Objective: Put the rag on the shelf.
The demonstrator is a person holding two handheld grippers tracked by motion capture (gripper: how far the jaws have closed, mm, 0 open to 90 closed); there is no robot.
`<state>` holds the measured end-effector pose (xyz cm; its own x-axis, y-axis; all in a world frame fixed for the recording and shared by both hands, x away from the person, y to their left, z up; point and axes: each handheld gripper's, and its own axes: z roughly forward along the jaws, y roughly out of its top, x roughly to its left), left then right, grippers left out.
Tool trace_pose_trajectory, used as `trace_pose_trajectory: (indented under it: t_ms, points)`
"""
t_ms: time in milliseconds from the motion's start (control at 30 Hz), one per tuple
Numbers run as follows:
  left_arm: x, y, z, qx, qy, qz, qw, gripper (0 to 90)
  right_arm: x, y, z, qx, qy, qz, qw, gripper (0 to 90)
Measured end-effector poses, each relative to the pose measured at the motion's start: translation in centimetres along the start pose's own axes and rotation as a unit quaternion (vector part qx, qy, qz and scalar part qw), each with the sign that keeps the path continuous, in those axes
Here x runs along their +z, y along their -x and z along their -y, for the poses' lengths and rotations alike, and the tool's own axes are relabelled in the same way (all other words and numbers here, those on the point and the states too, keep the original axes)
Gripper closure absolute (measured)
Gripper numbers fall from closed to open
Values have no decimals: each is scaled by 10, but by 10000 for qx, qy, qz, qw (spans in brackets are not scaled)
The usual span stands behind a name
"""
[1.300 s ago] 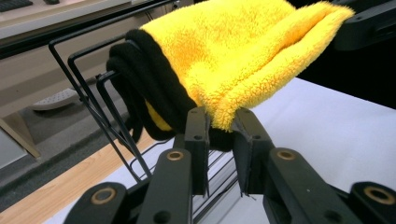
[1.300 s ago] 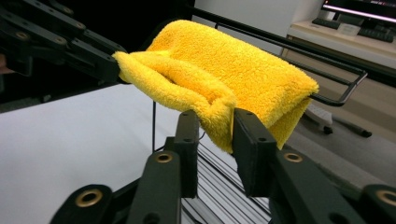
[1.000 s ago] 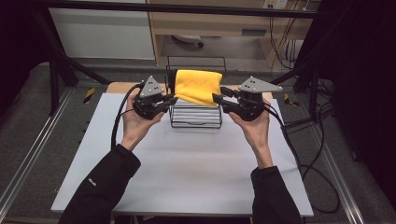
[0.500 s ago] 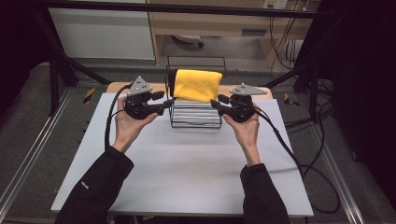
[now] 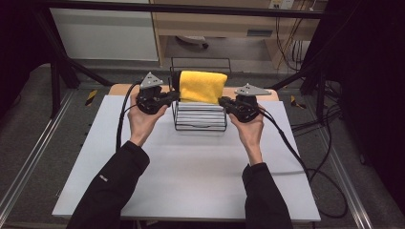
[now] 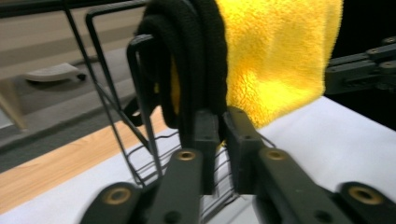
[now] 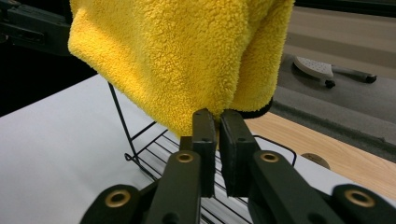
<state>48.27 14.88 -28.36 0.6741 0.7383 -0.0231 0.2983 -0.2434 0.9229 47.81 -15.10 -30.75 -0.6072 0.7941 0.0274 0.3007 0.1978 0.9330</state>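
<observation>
High view: yellow towel (image 5: 203,86) hangs over the top bar of the black wire rack (image 5: 199,125), far-centre on the white table (image 5: 191,176). We have the left gripper (image 5: 172,97) at the towel's left lower edge and the right gripper (image 5: 224,101) at its right lower edge, both pointing inward toward each other. Left hand (image 5: 143,121) and right hand (image 5: 250,133) sit roughly level, palms up under the gripper bodies, forearms coming in from the near side.

Left gripper view: jaws have just been closing and now stand nearly together, tips at the towel's black-trimmed edge. A sliver of yellow shows between the pads, so we read it as pinching the towel's corner, though the bite looks thin. Rack wires run just left of the jaws. The other gripper sits at the far right, beyond the towel.

Right gripper view: same picture mirrored; the jaws have just been closing too, now narrow, tips up against the towel's lowest hanging corner. We judge it clamped on the fabric, again shallow. Rack base lies below, with the wooden edge (image 7: 322,140) beyond the white surface.

Progress, as we judge it: both corners look grabbed, towel not yet lifted off the bar. Left to do: raise both hands together, clear the rack, then lay it out or fold it on the table. Risk is a slipping corner.
</observation>
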Motion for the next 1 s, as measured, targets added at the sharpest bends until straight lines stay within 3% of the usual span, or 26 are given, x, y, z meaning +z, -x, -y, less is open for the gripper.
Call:
trace_pose_trajectory:
  t_ms: [200, 300, 500, 667, 1000]
  points:
    - [2, 10, 4, 247, -81, -59, 9996, 872, -6, 1, 0, -126, 46, 176, 9998, 894]
    - [6, 11, 6, 353, -98, -208, 9991, 871, -4, 3, 0, -89, -12, 212, 9997, 893]
    - [4, 4, 5, 167, -37, -144, 9998, 844, 0, 3, 2, -71, -79, 107, 9999, 864]
    - [-7, 3, 6, 135, -5, -76, 9999, 691, -9, 1, 3, -124, 12, -23, 9999, 779]
    - [-26, 1, 27, 167, -320, 189, 9992, 446, -35, -1, 2, -148, 65, -176, 9997, 512]
